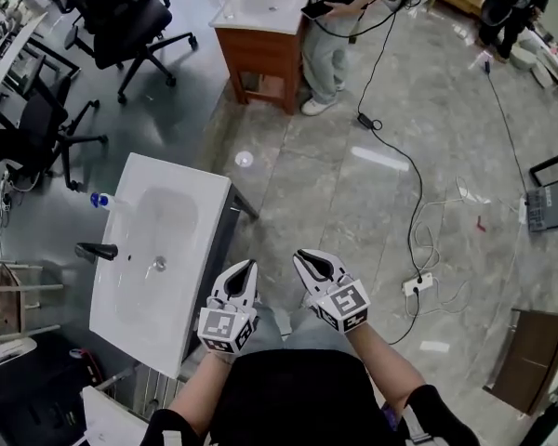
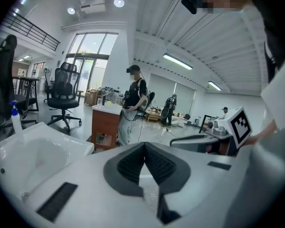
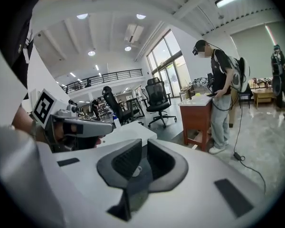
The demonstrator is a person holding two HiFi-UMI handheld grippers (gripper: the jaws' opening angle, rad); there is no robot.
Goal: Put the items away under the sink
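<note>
At the far left of the head view, a spray bottle (image 1: pixel 100 200) with a blue cap stands at the far edge of the white sink (image 1: pixel 135 323), out in the open rather than stowed. The basin holds nothing loose, only the dark faucet (image 1: pixel 97 251) at its rim. Of the space under the sink, only the dark side of the stand (image 1: pixel 216 268) shows from above, so what is already stored there cannot be told.

Right of the sink, the left gripper (image 1: pixel 250 268) hangs close to the person's waist, its jaws pressed together on nothing. Just beside it, the right gripper (image 1: pixel 300 258) is also drawn together and carries nothing.

With both tools empty and away from the sink, no item is in transit. Judging by the bottle, at least one thing may be left to put away, unless it belongs there.
</note>
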